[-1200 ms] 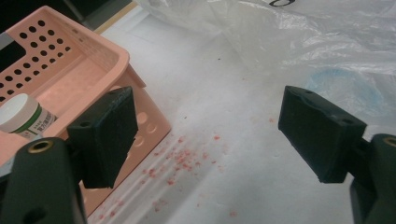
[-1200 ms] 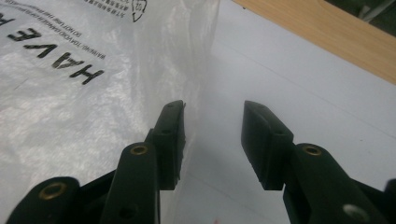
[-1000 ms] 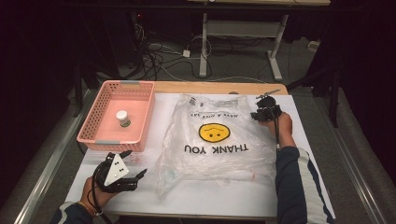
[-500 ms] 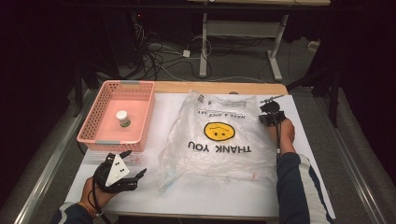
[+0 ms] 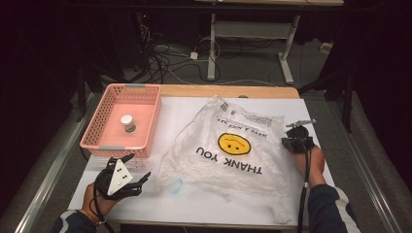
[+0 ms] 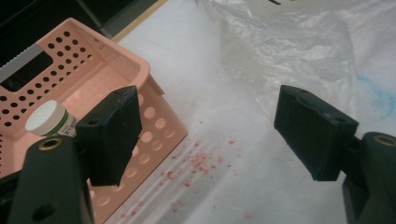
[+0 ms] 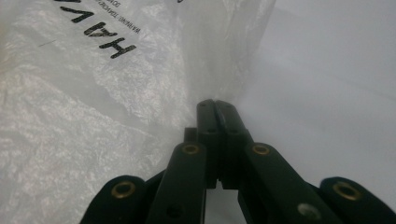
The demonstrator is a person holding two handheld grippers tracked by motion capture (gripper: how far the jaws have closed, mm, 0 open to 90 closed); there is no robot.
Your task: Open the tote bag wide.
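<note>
On the bench (image 5: 204,204), the left gripper (image 5: 137,170) rests with fingers spread wide, grasping nothing, just in front of the pink basket (image 5: 97,132) holding a small jar (image 5: 128,123). The plastic bag (image 5: 228,150) lies mid-bench; the right gripper (image 5: 287,141) pinches its right edge, fingers clenched

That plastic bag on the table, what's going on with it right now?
A person works at the table with a gripper in each hand. The right gripper is shut on the edge of the plastic bag, which lies spread flat. The left gripper is open near the pink basket, touching nothing. A small jar stands in the basket.
</note>
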